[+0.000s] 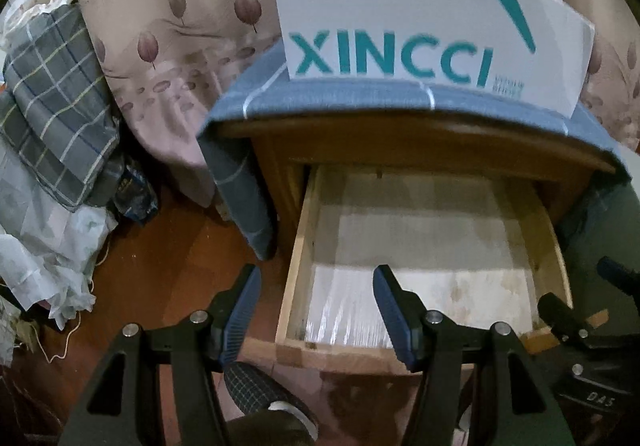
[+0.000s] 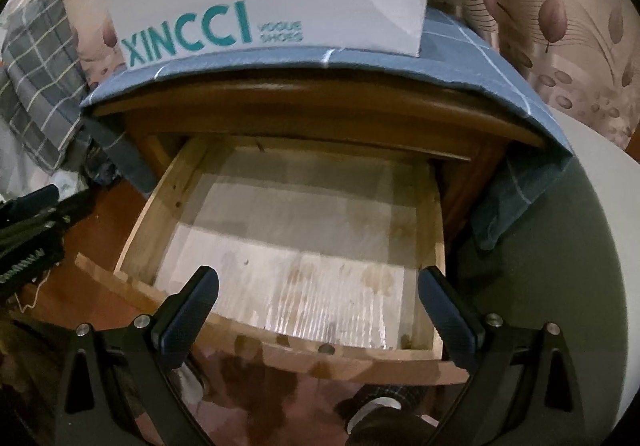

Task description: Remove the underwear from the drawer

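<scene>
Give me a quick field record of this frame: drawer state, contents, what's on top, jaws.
drawer: pulled open, light liner on its floor
contents: no underwear visible, nothing else inside
nightstand top: blue checked cloth with a white XINCCI shoe box on it
left gripper: jaws apart, empty, over the drawer's front left corner
right gripper: jaws apart, empty, over the drawer front
floor, left: pile of fabric and plastic bags
</scene>
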The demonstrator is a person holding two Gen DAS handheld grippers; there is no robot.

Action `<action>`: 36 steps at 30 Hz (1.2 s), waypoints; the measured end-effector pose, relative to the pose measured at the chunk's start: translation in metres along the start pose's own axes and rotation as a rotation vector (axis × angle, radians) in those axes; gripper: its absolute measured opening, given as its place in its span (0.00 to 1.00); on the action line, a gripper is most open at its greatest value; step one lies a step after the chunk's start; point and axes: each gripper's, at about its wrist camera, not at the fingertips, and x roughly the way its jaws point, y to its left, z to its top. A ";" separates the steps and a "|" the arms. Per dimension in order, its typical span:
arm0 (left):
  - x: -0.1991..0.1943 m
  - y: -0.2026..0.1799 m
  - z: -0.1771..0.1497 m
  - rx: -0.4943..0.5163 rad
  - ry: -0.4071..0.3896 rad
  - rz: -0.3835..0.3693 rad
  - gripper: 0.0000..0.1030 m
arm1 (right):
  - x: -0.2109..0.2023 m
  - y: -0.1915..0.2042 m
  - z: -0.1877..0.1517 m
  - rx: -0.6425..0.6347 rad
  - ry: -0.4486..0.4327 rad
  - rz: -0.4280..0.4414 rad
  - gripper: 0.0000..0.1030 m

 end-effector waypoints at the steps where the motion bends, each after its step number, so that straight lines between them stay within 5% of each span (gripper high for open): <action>1: 0.002 0.000 -0.001 0.000 0.011 0.003 0.58 | 0.001 0.002 -0.001 -0.006 0.003 0.000 0.96; 6: 0.013 0.000 -0.004 -0.011 0.068 -0.034 0.58 | 0.009 0.006 -0.001 -0.014 0.022 0.001 0.96; 36: 0.023 -0.016 -0.007 0.033 0.074 -0.006 0.58 | 0.026 0.000 -0.005 0.013 0.073 -0.005 0.96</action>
